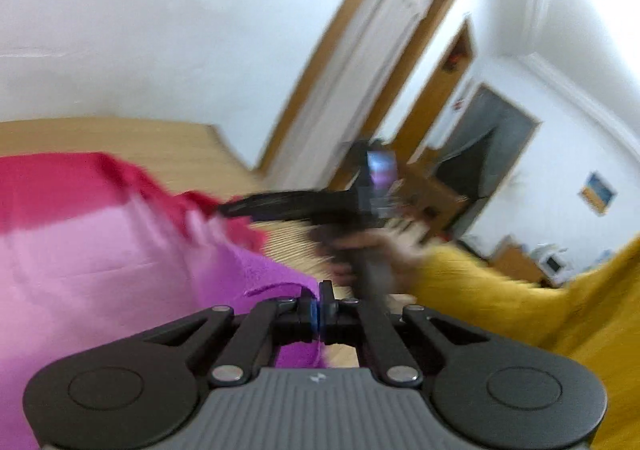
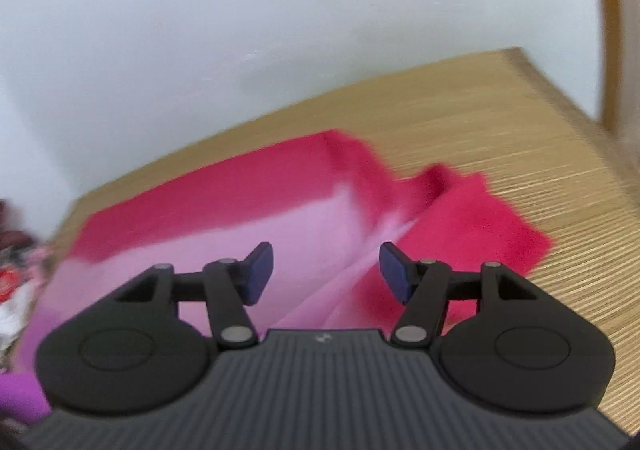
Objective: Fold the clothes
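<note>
A garment (image 1: 80, 250) shaded red, pink and purple lies spread on the slatted wooden table (image 1: 168, 145). My left gripper (image 1: 319, 296) is shut, and the purple edge of the garment reaches into its fingertips and hangs below them. In the right wrist view the garment (image 2: 312, 217) lies flat, with a red fold at its right. Above its pink part my right gripper (image 2: 326, 274) stands open with nothing between its blue pads. In the left wrist view the right gripper (image 1: 240, 207) is a blur over the red edge, held by a hand (image 1: 384, 250) in a yellow sleeve.
A white wall runs along the far side of the table (image 2: 500, 137). A heap of other clothes (image 2: 12, 270) sits at the left. Wood-framed doors (image 1: 360, 61) and a room with furniture lie beyond the table's right end.
</note>
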A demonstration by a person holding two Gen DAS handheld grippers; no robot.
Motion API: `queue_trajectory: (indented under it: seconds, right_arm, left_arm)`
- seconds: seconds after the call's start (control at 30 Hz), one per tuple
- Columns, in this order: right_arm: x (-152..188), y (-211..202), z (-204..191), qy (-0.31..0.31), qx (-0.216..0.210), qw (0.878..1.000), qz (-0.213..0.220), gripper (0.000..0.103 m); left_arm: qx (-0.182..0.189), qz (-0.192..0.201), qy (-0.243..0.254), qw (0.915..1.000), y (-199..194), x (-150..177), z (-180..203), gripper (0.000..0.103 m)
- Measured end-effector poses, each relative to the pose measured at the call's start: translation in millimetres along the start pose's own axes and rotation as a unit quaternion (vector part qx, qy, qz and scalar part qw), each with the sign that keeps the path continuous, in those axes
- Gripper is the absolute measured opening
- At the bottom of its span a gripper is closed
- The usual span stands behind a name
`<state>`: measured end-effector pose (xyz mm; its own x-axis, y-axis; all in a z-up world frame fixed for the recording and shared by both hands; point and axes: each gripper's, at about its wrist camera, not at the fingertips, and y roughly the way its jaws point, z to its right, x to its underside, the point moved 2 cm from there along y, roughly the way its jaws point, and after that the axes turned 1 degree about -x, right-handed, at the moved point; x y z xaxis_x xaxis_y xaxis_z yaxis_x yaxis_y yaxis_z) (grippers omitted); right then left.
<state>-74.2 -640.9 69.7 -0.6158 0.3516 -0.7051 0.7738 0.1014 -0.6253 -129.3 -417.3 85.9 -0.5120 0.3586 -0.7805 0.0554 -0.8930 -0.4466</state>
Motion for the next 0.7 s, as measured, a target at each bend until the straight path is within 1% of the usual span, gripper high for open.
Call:
queue_trajectory:
  seconds: [0.07, 0.13, 0.17, 0.23, 0.27, 0.37, 0.4, 0.47, 0.53, 0.57, 0.63, 0.67, 0.7]
  right_arm:
    - [-7, 23, 2, -0.002, 0.055, 0.998, -0.023, 0.061]
    - [-12, 44, 1, -0.009, 0.100, 0.994, -0.043, 0.061]
    - [-14, 52, 1, -0.007, 0.110, 0.993, -0.049, 0.061]
    - [-17, 62, 3, 0.011, 0.117, 0.991, -0.060, 0.061]
    - [-21, 64, 3, 0.028, 0.121, 0.991, -0.056, 0.061]
    - [-21, 51, 3, 0.062, 0.129, 0.990, -0.017, 0.061]
    - [-23, 49, -1, 0.058, 0.131, 0.990, -0.009, 0.061]
    - [-23, 49, -12, 0.023, 0.128, 0.991, -0.010, 0.061]
    - [-22, 58, -35, -0.043, 0.116, 0.992, -0.038, 0.061]
    - [-21, 64, -46, -0.075, 0.114, 0.989, -0.051, 0.061]
    - [-17, 81, -65, -0.135, 0.135, 0.979, -0.068, 0.061]
    - [-14, 90, -71, -0.160, 0.154, 0.972, -0.076, 0.061]
    - [-12, 102, -76, -0.185, 0.182, 0.962, -0.087, 0.061]
  left_arm:
    - [0.015, 0.004, 0.027, 0.9995, -3, -3, 14, 0.001]
    - [0.024, 0.003, 0.048, 0.9986, -3, -3, 26, 0.001]
    - [0.028, 0.001, 0.056, 0.9980, -3, -2, 32, 0.001]
    - [0.028, -0.004, 0.065, 0.9975, -5, 2, 38, 0.001]
    - [0.029, -0.005, 0.062, 0.9976, -5, 4, 38, 0.001]
    - [0.030, -0.010, 0.049, 0.9983, 0, 7, 35, 0.001]
    - [0.034, -0.013, 0.045, 0.9983, 1, 9, 35, 0.001]
    - [0.045, -0.017, 0.041, 0.9980, -2, 11, 39, 0.002]
    - [0.051, -0.021, 0.048, 0.9973, -1, 13, 44, 0.002]
    - [0.055, -0.023, 0.052, 0.9968, -1, 15, 48, 0.002]
    - [0.062, -0.024, 0.057, 0.9962, 0, 17, 52, 0.002]
    - [0.063, -0.025, 0.058, 0.9960, 2, 17, 53, 0.002]
    - [0.063, -0.025, 0.058, 0.9960, 2, 19, 53, 0.002]
